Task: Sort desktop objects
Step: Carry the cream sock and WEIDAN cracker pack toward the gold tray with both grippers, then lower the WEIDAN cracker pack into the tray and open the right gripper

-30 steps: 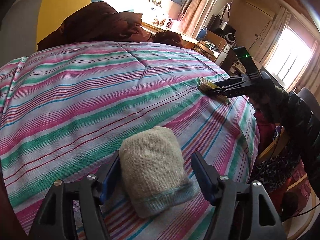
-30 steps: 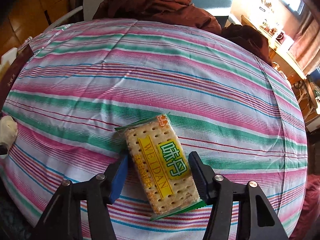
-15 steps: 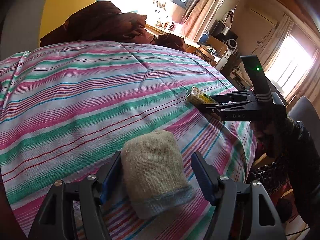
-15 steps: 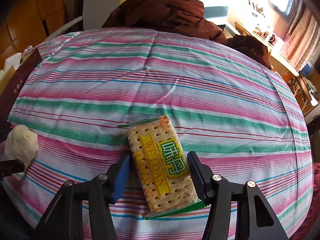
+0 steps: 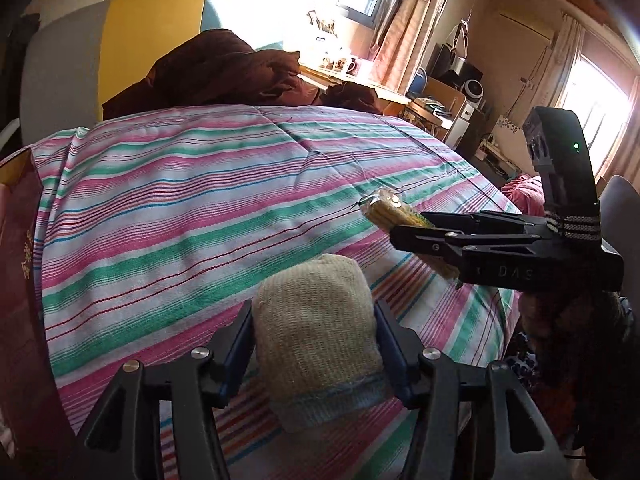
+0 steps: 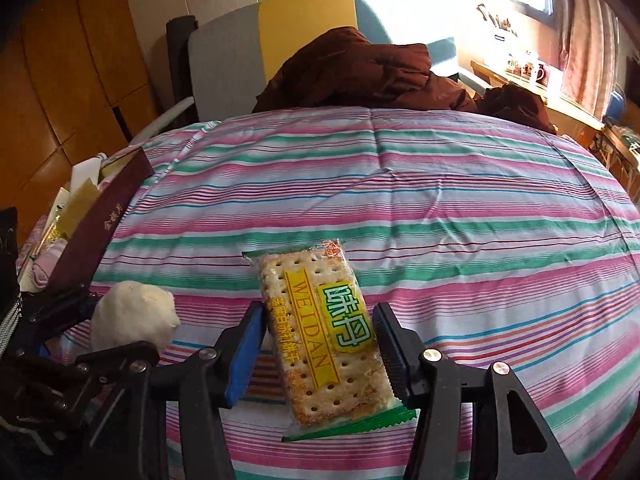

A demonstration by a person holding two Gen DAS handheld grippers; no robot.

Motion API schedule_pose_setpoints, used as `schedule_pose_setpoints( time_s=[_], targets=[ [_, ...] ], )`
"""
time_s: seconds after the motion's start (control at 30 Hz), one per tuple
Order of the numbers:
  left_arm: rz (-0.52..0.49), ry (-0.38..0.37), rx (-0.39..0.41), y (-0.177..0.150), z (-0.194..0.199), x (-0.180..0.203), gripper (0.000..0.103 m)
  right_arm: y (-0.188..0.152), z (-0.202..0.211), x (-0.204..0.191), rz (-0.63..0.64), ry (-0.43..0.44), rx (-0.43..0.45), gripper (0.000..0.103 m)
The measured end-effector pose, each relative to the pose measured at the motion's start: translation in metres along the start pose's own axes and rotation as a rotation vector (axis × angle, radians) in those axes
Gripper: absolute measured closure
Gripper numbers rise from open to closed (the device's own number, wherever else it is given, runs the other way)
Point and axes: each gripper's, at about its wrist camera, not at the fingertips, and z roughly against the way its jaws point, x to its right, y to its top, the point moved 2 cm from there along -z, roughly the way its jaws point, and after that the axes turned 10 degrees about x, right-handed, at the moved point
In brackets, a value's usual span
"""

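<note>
2 loads held: left gripper (image 5: pixel 314 344) clamped on rolled sock (image 5: pixel 316 340), right gripper (image 6: pixel 320 344) clamped on cracker packet (image 6: pixel 320 332), long axis along fingers. Maroon box (image 6: pixel 100 228) left of both, nearer left gripper.

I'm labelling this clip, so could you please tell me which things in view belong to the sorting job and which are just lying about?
In the job:
- rolled beige sock, in left gripper
- cracker packet, in right gripper
- maroon box, holding sorted items

Lying about:
- brown quilted jacket
- mugs on the windowside desk
</note>
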Motion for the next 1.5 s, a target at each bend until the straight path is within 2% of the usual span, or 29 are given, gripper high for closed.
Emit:
schedule_pose_setpoints(
  time_s=[0.23, 0.6, 0.87, 1.03, 1.23, 1.5],
  targets=[
    [0.044, 0.046, 0.07, 0.004, 0.044, -0.019, 0.045, 0.007, 0.001, -0.043, -0.031, 0.092, 0.039, 0.047],
    [0.119, 0.14, 0.17, 0.001, 0.108, -0.06, 0.045, 0.031, -0.008, -0.126, 0.011, 0.24, 0.069, 0.047],
    [0.162, 0.252, 0.251, 0.007, 0.154, -0.103, 0.045, 0.049, -0.025, -0.186, 0.057, 0.343, 0.062, 0.047],
    [0.199, 0.335, 0.274, 0.01, 0.172, -0.139, 0.045, 0.076, -0.045, -0.215, 0.03, 0.425, 0.054, 0.047],
    [0.233, 0.396, 0.277, 0.013, 0.178, -0.176, 0.045, 0.102, -0.084, -0.245, 0.026, 0.417, 0.03, 0.047],
    [0.287, 0.424, 0.271, 0.017, 0.174, -0.212, 0.045, 0.119, -0.139, -0.253, -0.053, 0.368, -0.032, 0.047]
  ],
)
